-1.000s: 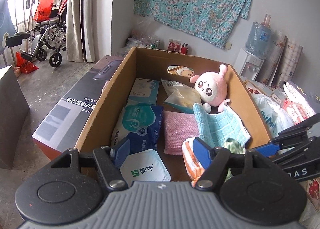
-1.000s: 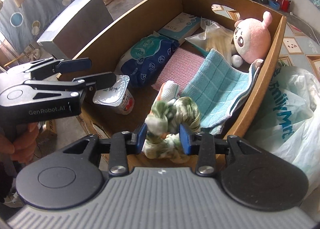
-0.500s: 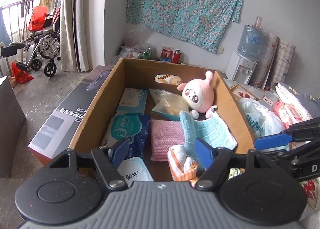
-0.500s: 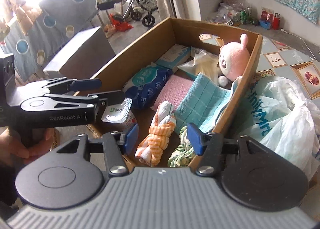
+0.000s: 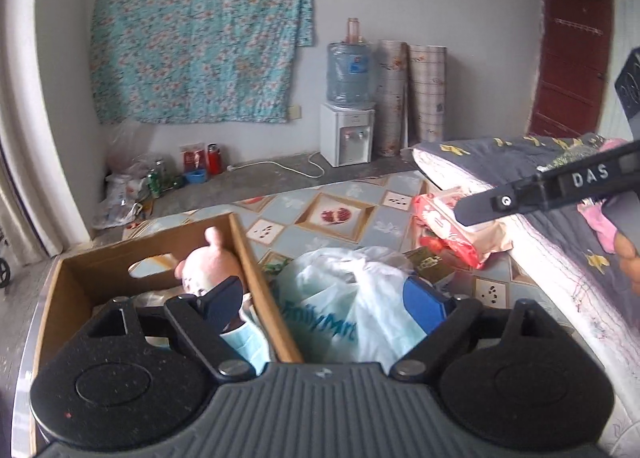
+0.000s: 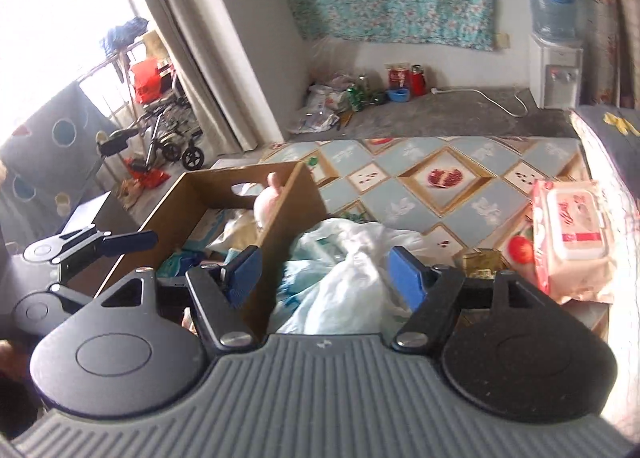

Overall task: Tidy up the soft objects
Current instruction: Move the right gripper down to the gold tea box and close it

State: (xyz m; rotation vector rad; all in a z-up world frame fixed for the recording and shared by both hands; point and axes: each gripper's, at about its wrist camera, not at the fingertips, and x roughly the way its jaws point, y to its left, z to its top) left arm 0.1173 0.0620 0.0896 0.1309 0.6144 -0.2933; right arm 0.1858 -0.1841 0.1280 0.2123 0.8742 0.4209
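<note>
A brown cardboard box (image 5: 256, 282) (image 6: 292, 209) stands on the patterned mat with a pink plush toy (image 5: 204, 266) (image 6: 266, 197) and a teal cloth (image 5: 244, 342) inside. Beside its right wall lies a white plastic bag (image 5: 344, 306) (image 6: 344, 270). My left gripper (image 5: 326, 304) hovers over the box wall and the bag, jaws opening, nothing between them. My right gripper (image 6: 324, 272) is raised over the same wall and bag, jaws opening and empty. The left gripper (image 6: 128, 240) also shows at the left of the right wrist view. Most of the box's contents are hidden.
A pink wet-wipes pack (image 6: 572, 234) (image 5: 448, 217) lies at the mattress edge (image 5: 560, 258) on the right. A water dispenser (image 5: 348, 129), rolled mats (image 5: 412, 97) and bottles (image 6: 400, 81) line the far wall. A wheelchair (image 6: 168, 129) and a curtain (image 6: 208, 37) stand left.
Both grippers lifted up and back from the box and swung right toward the bag. The right gripper let go of the green-white cloth, left in the box; both jaws widened.
</note>
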